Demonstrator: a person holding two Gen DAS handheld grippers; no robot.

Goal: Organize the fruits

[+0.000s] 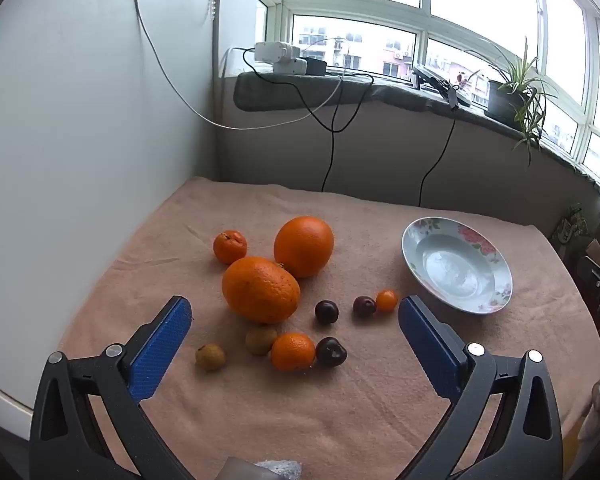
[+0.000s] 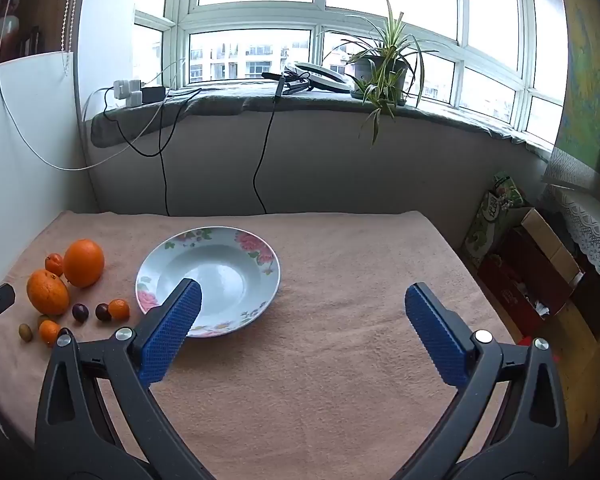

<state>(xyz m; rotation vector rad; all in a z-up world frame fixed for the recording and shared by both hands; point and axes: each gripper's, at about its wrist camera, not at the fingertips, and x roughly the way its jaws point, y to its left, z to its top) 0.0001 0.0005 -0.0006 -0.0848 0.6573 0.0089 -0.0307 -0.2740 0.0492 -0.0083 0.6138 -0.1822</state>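
Note:
Two large oranges (image 1: 261,289) (image 1: 304,246) lie on the pink cloth, with a small mandarin (image 1: 230,246) behind them. In front lie another mandarin (image 1: 292,351), a tiny orange fruit (image 1: 387,300), three dark cherries (image 1: 326,311) (image 1: 364,306) (image 1: 331,352) and two yellowish fruits (image 1: 261,340) (image 1: 210,357). A flowered plate (image 1: 456,264) stands empty to their right; it also shows in the right wrist view (image 2: 208,276). My left gripper (image 1: 295,312) is open above the fruit cluster. My right gripper (image 2: 303,300) is open and empty, right of the plate.
A white wall panel (image 1: 80,160) borders the table on the left. Cables (image 1: 332,152) hang from the windowsill behind. A potted plant (image 2: 380,68) stands on the sill. Boxes and bags (image 2: 528,260) stand on the floor past the table's right edge.

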